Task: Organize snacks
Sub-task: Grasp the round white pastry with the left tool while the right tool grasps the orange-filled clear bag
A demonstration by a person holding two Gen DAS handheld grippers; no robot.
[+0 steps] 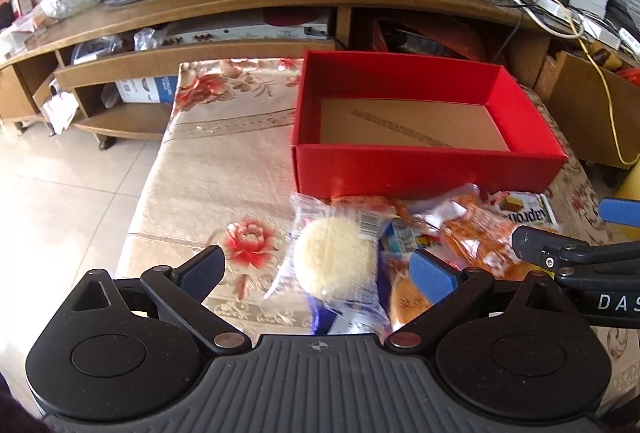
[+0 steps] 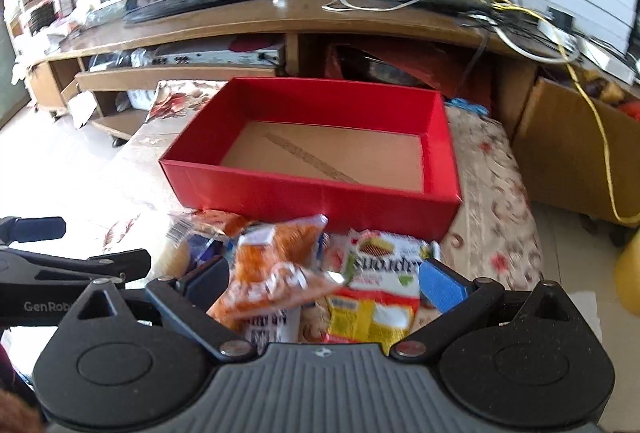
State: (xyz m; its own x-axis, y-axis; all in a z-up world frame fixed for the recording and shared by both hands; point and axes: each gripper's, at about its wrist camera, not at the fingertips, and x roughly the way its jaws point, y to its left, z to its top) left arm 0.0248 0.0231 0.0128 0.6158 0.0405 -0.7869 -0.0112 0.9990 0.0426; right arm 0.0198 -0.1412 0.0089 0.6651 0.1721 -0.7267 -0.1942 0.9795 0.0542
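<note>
Left wrist view: the left gripper (image 1: pixel 318 273) sits at the bottom of the frame with its fingers (image 1: pixel 202 271) wide apart, clamped on nothing. Between them lies a round pale cake (image 1: pixel 334 259) in a clear wrapper, on the floral-covered desk (image 1: pixel 212 161). An empty red box (image 1: pixel 424 169) stands above it, right of centre. The right gripper (image 1: pixel 568 233) enters at the right edge.

Right wrist view: the right gripper (image 2: pixel 324 279) is likewise spread, gripping nothing. An orange packet (image 2: pixel 276 273) and a wafer packet (image 2: pixel 380 281) lie between its fingers (image 2: pixel 440 283) in the lower centre, with the box just behind the pile.

Step in hand, as judged: first pick, since no snack is in the box yet. Next move: lower each gripper over its packet, close gently (wrappers are slippery and crushable), lift clear of the pile and carry over the near wall of the box.
</note>
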